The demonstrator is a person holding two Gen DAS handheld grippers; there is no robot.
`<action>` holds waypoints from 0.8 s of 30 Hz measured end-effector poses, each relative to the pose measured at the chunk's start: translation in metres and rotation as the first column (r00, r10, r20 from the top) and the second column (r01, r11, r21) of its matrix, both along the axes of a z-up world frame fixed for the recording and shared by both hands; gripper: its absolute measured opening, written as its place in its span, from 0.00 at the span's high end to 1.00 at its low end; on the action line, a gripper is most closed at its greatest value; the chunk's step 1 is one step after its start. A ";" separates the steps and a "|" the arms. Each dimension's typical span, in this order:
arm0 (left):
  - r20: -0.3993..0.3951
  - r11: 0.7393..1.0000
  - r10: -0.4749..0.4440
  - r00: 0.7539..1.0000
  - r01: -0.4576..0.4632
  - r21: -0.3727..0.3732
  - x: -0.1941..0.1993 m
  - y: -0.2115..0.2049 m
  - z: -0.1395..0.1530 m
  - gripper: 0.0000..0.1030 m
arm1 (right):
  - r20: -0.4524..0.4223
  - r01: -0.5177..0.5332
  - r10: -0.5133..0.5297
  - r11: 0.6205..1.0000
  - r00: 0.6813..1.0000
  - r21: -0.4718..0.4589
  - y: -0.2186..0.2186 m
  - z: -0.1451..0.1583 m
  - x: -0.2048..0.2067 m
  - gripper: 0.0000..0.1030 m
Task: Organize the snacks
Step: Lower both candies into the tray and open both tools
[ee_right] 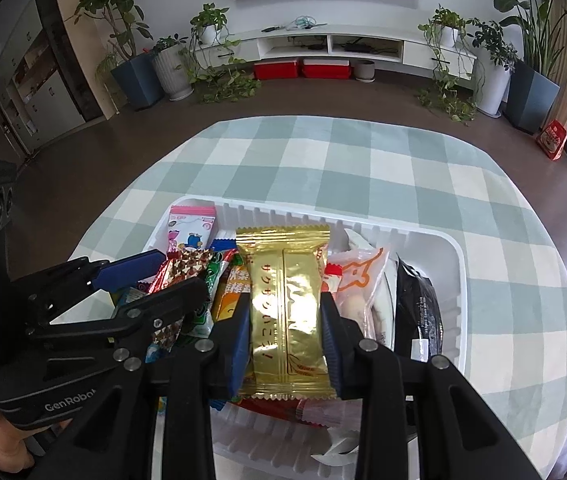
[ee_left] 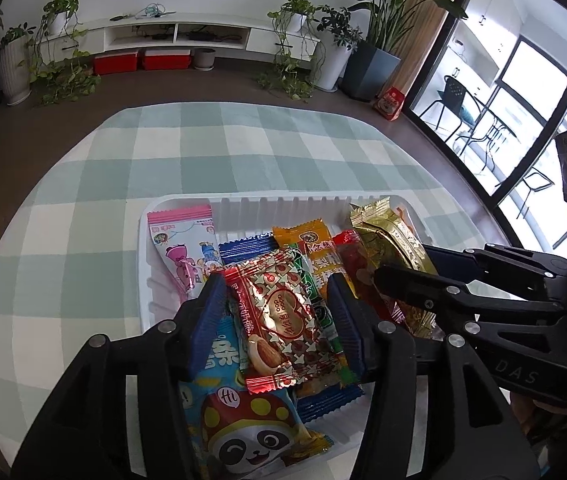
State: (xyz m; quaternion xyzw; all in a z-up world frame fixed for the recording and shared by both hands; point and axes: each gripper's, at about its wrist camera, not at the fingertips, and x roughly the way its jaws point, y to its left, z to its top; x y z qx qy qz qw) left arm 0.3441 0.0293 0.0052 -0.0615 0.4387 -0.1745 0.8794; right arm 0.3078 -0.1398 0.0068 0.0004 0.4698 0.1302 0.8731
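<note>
Foil is what we are dealing with on both sides, crinkly, light and slick. Our left gripper (ee_left: 279,320) straddles the red-and-silver almond packet (ee_left: 283,320), which lies on top of the heap in the white plastic tray (ee_left: 283,202). The blue pads (ee_left: 207,320) stand either side of it with a sliver of gap on the left, so we read those jaws as loosened around the packet, not squeezing it.

Our right gripper (ee_right: 287,320) is narrowed onto the gold foil packet (ee_right: 285,312), pads pressed flat against its two long edges, the packet upright over the tray's middle and above the other wrappers. Beside it lie a pale packet with orange print (ee_right: 359,280) and a black pouch (ee_right: 419,304); a pink-topped cartoon sachet (ee_left: 181,248) leans at the tray's far left corner, and a panda-printed bag (ee_left: 243,440) sits nearest us. The tray rests on a green-and-cream checked cloth (ee_left: 243,140).

These packets weigh almost nothing, we judge, but they are air-filled and will slide or buckle. Better to take them across the middle of the long sides, where the contents give some stiffness, than by the crimped ends. Too hard a squeeze could crush a brittle biscuit inside.
</note>
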 end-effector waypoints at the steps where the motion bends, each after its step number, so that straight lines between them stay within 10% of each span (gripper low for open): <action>1: 0.001 1.000 0.002 1.000 -0.002 0.001 0.000 0.000 0.000 0.51 | 0.000 0.001 -0.001 1.000 1.000 -0.002 0.000 0.000 0.000 0.65; 24: 0.036 1.000 0.005 0.999 -0.004 -0.028 -0.013 0.002 0.010 0.40 | 0.011 0.016 -0.016 1.000 1.000 -0.007 -0.007 -0.002 -0.005 0.52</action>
